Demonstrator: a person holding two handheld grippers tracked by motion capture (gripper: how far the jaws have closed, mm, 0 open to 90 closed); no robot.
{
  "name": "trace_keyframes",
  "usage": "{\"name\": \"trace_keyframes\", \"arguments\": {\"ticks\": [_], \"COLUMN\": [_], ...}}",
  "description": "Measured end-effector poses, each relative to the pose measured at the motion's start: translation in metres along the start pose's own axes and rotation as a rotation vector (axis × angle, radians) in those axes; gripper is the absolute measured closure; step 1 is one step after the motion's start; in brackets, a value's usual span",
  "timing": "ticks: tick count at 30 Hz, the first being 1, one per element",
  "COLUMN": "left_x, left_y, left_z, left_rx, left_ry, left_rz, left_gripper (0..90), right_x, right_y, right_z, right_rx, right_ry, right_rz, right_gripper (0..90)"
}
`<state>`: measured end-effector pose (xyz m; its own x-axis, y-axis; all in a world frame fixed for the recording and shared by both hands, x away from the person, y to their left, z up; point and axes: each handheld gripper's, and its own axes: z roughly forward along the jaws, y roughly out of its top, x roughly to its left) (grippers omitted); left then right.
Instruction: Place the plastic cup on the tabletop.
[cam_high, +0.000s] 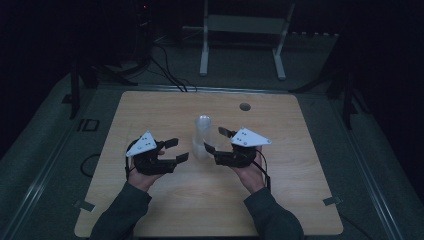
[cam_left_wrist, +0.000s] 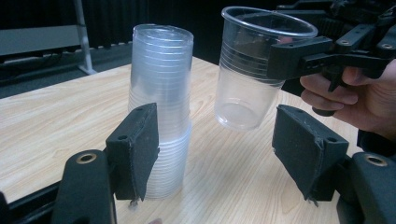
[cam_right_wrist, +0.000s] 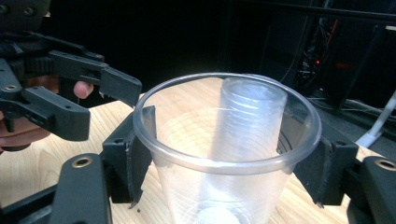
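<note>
A tall stack of clear plastic cups (cam_high: 202, 134) stands upright near the middle of the wooden table (cam_high: 150, 110). My right gripper (cam_high: 215, 140) is just right of the stack, shut on a single clear cup (cam_right_wrist: 219, 140) below its rim. In the right gripper view the stack (cam_right_wrist: 254, 100) shows through that cup. The left gripper view has the single cup (cam_left_wrist: 252, 70) hanging above the table beside the stack (cam_left_wrist: 161, 93). My left gripper (cam_high: 178, 150) is open on the stack's left, with nothing pressed between its pads (cam_left_wrist: 140, 144).
A round hole (cam_high: 244, 106) sits in the tabletop at the back right. Behind the table a white frame (cam_high: 243, 30) stands on the floor, with cables (cam_high: 167, 70) beside it. Tape tabs mark the table's front corners.
</note>
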<state>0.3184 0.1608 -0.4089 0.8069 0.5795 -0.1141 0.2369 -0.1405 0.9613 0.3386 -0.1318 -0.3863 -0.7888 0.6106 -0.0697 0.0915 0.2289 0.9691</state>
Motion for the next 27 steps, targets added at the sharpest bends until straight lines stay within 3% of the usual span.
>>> {"name": "trace_keyframes", "arguments": {"ticks": [27], "left_x": [0.0], "left_y": [-0.001], "left_z": [0.001], "left_rx": [0.002], "left_ry": [-0.002], "left_rz": [-0.002], "left_gripper": [31.8], "right_x": [-0.021], "right_y": [-0.027], "right_z": [-0.007], "right_rx": [0.013], "right_ry": [-0.053], "right_rz": [0.071], "right_gripper": [28.0]}}
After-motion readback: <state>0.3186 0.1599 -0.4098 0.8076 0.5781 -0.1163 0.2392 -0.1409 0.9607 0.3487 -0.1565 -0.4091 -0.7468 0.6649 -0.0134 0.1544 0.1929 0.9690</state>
